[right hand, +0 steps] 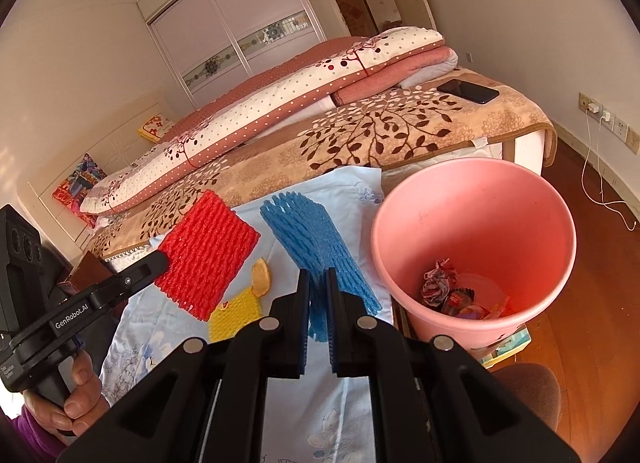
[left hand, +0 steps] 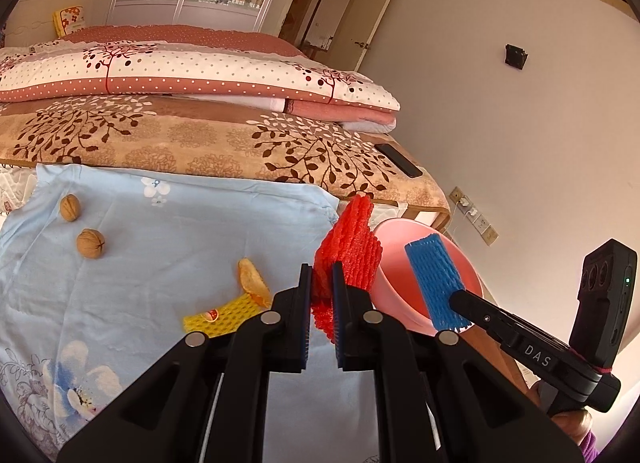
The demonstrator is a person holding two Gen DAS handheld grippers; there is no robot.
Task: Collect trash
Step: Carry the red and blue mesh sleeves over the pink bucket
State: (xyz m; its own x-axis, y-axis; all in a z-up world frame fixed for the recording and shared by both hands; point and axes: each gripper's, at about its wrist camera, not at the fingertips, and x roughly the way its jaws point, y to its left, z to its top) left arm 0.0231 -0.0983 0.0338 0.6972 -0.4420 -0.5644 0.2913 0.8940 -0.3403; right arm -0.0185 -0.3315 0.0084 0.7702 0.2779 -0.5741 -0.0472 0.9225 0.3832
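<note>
My left gripper [left hand: 322, 277] is shut on a red foam fruit net [left hand: 348, 253], held up above the right edge of the light blue cloth [left hand: 180, 231]. My right gripper [right hand: 319, 281] is shut on a blue foam net [right hand: 316, 239] close to the left of the pink bin [right hand: 472, 199]. In the left wrist view the blue net [left hand: 434, 277] hangs in front of the bin's mouth [left hand: 400, 235]. The red net [right hand: 208, 253] shows left of the blue one in the right wrist view. A yellow net [left hand: 222, 313], an orange peel [left hand: 252, 283] and two walnuts [left hand: 91, 243] lie on the cloth.
The bin holds crumpled wrappers [right hand: 452, 291] at its bottom and stands on the wooden floor [right hand: 592, 303] beside the bed. A folded quilt [left hand: 180, 67] and a black phone [left hand: 398, 159] lie on the brown leaf-patterned blanket [left hand: 200, 135]. A charger cable [right hand: 596, 167] hangs from the wall socket.
</note>
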